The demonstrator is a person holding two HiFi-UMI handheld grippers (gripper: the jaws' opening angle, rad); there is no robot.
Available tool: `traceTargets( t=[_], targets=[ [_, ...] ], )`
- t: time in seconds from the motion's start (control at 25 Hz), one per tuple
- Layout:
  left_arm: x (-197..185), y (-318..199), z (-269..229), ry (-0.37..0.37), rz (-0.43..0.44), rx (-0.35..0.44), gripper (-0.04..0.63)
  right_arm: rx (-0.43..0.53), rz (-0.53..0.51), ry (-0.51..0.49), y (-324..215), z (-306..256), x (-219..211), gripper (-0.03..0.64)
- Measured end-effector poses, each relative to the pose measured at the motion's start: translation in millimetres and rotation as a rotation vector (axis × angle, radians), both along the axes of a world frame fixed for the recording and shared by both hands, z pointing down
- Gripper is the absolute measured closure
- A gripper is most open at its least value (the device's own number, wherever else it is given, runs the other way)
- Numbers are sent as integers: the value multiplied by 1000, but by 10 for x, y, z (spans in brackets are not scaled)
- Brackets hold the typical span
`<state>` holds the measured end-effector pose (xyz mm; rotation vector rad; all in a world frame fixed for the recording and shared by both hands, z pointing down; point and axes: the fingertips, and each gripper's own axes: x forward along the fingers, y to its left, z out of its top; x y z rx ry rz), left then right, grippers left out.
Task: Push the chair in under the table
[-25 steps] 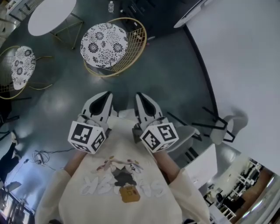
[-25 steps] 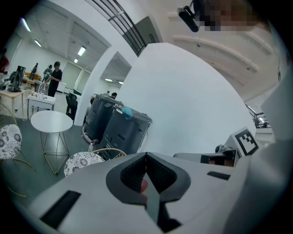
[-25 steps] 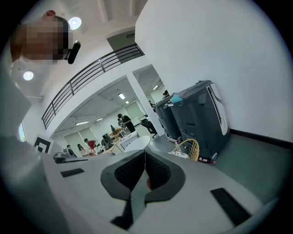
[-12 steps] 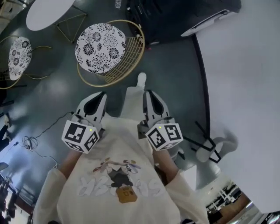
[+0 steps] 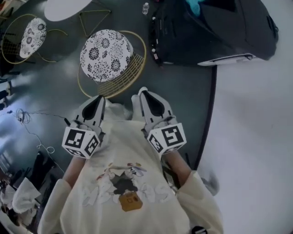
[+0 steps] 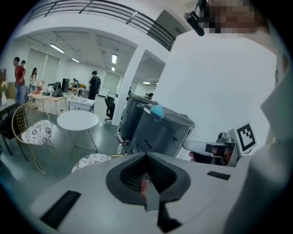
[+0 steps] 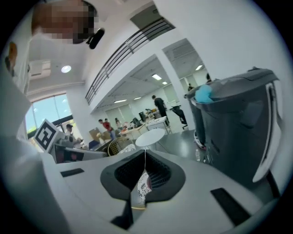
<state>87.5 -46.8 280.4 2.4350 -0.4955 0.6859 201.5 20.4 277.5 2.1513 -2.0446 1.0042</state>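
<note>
Fingers of your left gripper (image 5: pixel 99 99) and right gripper (image 5: pixel 143 93) are pressed together, holding nothing. The patterned chair (image 5: pixel 106 55) stands just ahead of them, near the round table (image 5: pixel 64 7), not under it.

Open-plan office: staffed desks (image 6: pixel 49 98), ceiling strip lights (image 6: pixel 57 48), round table (image 6: pixel 78 120).

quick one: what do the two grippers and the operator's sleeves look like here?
Both the left gripper and right gripper are matching white tapered shells with black ribbed recesses around the jaws. Each carries a white cube printed with black square markers at the rear. No cables visible on them. The sleeves are cream, part of a sweatshirt with a graphic print on the chest.
</note>
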Motion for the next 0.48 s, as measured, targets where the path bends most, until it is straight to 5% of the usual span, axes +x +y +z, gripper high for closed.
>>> traceTargets(
  t=[0.24, 0.48],
  targets=[
    [-329, -130, 353, -166, -110, 74, 588, -51, -289, -20, -389, 354, -64, 609],
    [-820, -65, 947, -190, -271, -100, 586, -162, -328, -103, -401, 835, -189, 608]
  ],
)
